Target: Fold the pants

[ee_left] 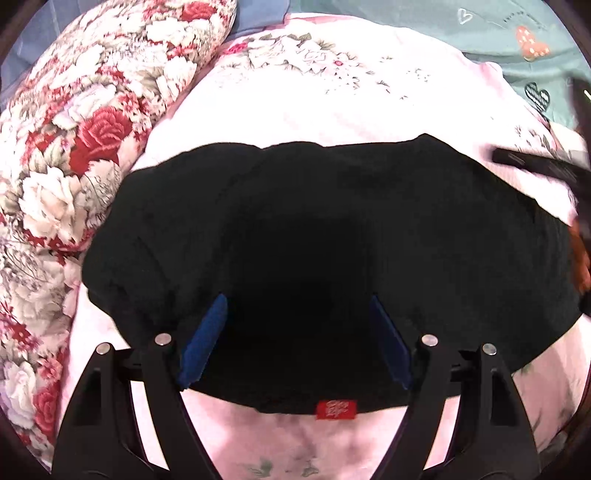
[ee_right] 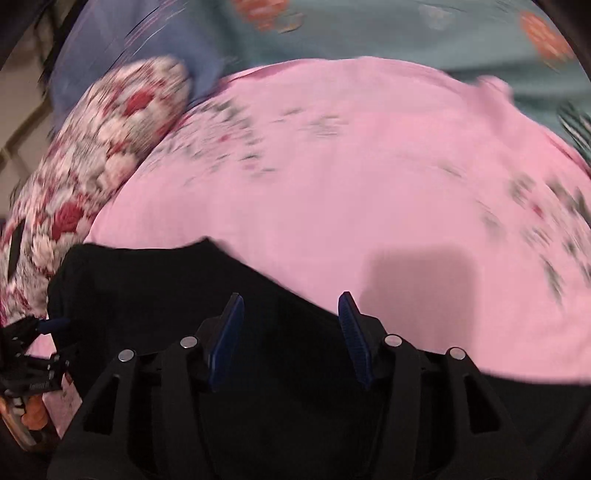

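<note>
The black pants [ee_left: 314, 229] lie folded in a broad dark bundle on a pink flowered sheet [ee_left: 314, 103], with a small red label [ee_left: 336, 409] at the near hem. My left gripper [ee_left: 297, 332] hovers over the near part of the pants, its blue pads [ee_left: 205, 339] wide apart and open. In the blurred right wrist view, my right gripper [ee_right: 291, 332] is open over the right edge of the pants [ee_right: 166, 295], with nothing pinched between its pads. The right gripper also shows as a dark blur [ee_left: 535, 162] at the far right of the left wrist view.
A bulky quilt with red and white roses [ee_left: 74, 147] borders the pants on the left. Teal bedding with hearts [ee_left: 517, 40] and a blue cloth [ee_left: 258, 14] lie beyond the pink sheet. The left gripper's frame [ee_right: 33, 350] shows at the left edge.
</note>
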Motion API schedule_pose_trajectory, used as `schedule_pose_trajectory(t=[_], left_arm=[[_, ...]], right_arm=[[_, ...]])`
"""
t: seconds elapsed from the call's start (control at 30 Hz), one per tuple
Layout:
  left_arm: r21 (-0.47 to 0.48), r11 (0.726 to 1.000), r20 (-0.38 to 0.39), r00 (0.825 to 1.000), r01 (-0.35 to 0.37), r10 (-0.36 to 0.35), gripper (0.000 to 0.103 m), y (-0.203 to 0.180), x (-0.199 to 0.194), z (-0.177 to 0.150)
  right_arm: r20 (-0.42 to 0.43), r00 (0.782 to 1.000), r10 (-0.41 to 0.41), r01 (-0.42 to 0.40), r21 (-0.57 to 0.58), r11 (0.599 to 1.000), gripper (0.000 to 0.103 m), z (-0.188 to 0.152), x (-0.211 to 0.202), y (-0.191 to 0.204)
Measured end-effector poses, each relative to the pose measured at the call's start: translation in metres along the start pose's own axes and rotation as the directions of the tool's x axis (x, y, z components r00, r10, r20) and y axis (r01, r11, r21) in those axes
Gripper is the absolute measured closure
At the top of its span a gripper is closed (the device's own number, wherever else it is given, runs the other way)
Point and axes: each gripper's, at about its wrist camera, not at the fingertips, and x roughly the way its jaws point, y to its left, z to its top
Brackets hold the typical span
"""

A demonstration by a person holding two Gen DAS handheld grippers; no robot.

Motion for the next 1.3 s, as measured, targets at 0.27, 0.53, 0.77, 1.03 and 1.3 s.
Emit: schedule_pose_trajectory(t=[0.27, 0.53, 0.77, 1.03, 1.3], left_arm=[[-0.07, 0.998, 0.004, 1.0, 0.008, -0.008, 0.019, 0.04, 0.009, -0.001], [-0.093, 0.995, 0.001, 0.999, -0.041, 0.041, 0.019, 0.051, 0.025, 0.011], [-0.097, 0.995, 0.107, 0.994, -0.019, 0.029, 0.019, 0.057, -0.008, 0.025], [-0.16, 0.977, 0.07, 0.985, -0.143, 0.156, 0.018, 0.087, 0.02, 0.073], [-0.228, 0.93, -0.046, 0.957, -0.288, 0.285, 0.013, 0.113, 0.071, 0.071]], right_arm=[[-0.132, 0.99, 0.038, -0.055, -0.127, 0.99, 0.086, 0.031, 0.068, 0.043], [-0.053, 0.999, -0.009, 0.01, 0.025, 1.0, 0.103, 0.05, 0.068, 0.004], [0.043, 0.999, -0.019, 0.021, -0.054, 0.998, 0.044, 0.032, 0.026, 0.026], [-0.041, 0.999, -0.002, 0.0, -0.04, 0.999, 0.054, 0.025, 0.062, 0.03], [-0.012, 0.986, -0.166, 0.166, -0.008, 0.986, 0.103, 0.025, 0.053, 0.017]])
